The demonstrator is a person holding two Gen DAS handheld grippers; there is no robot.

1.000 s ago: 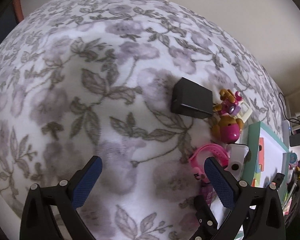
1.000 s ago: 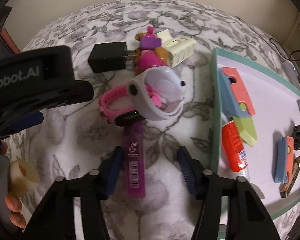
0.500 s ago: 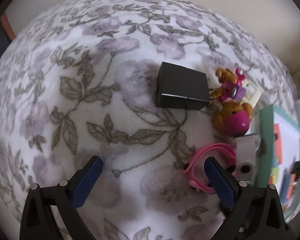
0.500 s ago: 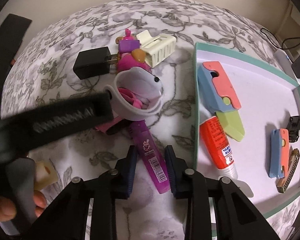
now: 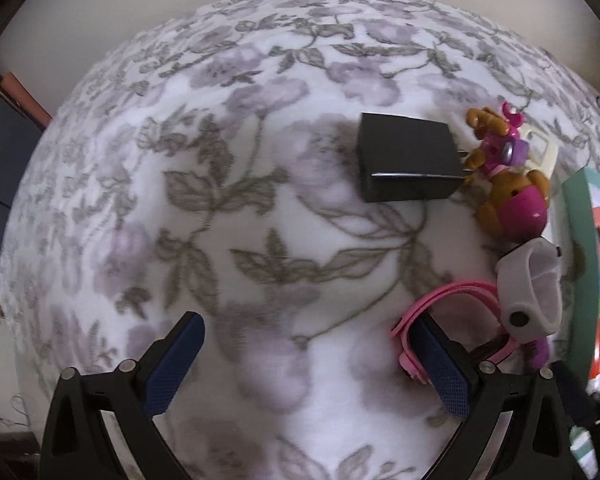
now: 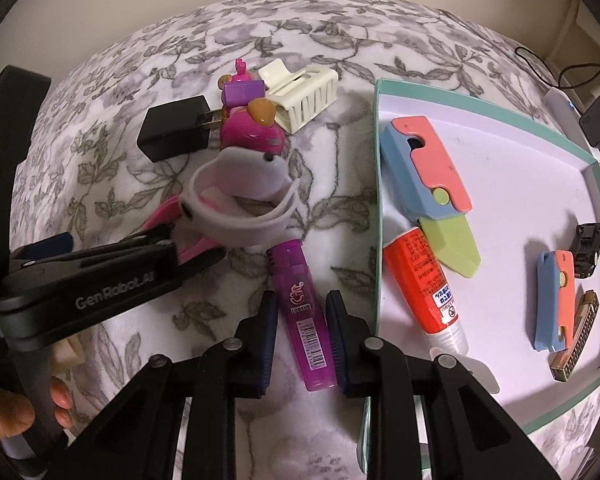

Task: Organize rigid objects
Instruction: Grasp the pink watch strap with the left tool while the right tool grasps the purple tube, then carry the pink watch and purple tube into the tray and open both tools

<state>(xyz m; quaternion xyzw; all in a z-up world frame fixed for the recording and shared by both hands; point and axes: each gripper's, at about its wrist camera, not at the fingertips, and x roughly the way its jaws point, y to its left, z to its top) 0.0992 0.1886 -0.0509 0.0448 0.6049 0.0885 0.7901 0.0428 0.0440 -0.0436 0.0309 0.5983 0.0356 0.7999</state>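
A purple lighter (image 6: pixel 304 312) lies on the floral bedspread, and my right gripper (image 6: pixel 302 320) is shut on it, one pad against each side. Just beyond it a white wristband (image 6: pixel 240 196) rests over a pink watch strap (image 5: pixel 452 296). Farther back are a black charger plug (image 5: pixel 408 164), a pink and brown toy dog (image 5: pixel 512 196) and a cream hair clip (image 6: pixel 304 92). My left gripper (image 5: pixel 304 324) is open over bare bedspread, its right finger beside the pink strap with nothing between the fingers.
A teal-rimmed tray (image 6: pixel 378 160) on the right holds two toy knives (image 6: pixel 424 168), an orange glue tube (image 6: pixel 424 280), a small black car (image 6: pixel 588 248) and a harmonica (image 6: pixel 576 332). A person's hand (image 6: pixel 4 412) holds the left gripper. Cables and chargers lie at the far right.
My right fingers closed in from wide apart onto the purple lighter. The left gripper swung away from the tray, bringing the black plug and pink strap closer in its view.
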